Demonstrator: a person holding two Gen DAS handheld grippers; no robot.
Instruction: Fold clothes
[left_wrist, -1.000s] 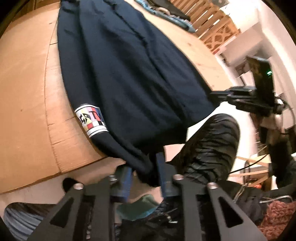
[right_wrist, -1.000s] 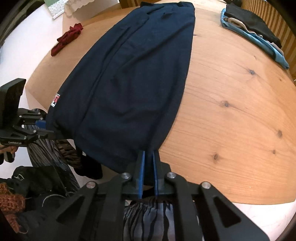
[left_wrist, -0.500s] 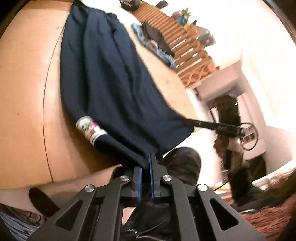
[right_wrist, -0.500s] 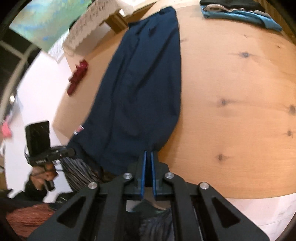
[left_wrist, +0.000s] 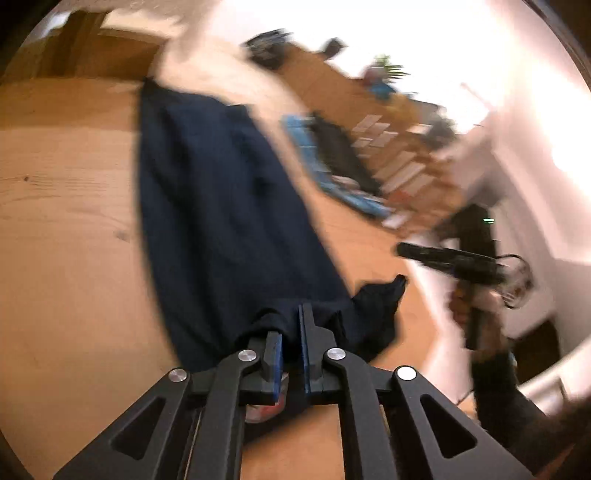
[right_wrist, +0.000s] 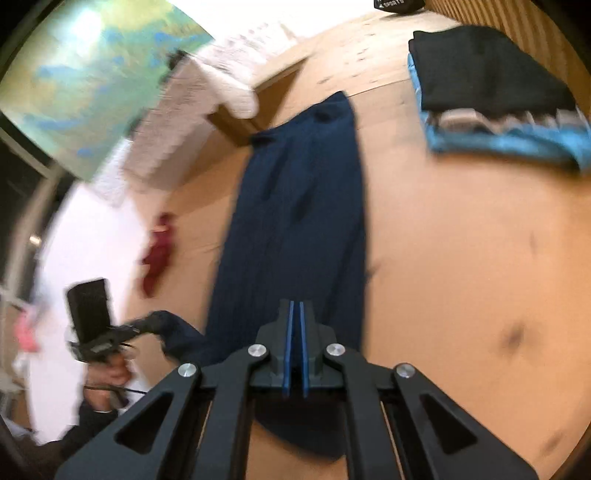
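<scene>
Navy garment (left_wrist: 221, 221), one, pinched by two claws (left_wrist: 291, 325) (right_wrist: 296, 317).

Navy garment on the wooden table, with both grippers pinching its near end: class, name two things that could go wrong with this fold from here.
1. The left gripper holds a bunched wad of the navy garment, so creases may get folded in.
2. The right gripper pinches only the thin hem; it may slip out, leaving the fold lopsided.
3. The folded stack lies close beside the garment; a swing could disturb it.
</scene>
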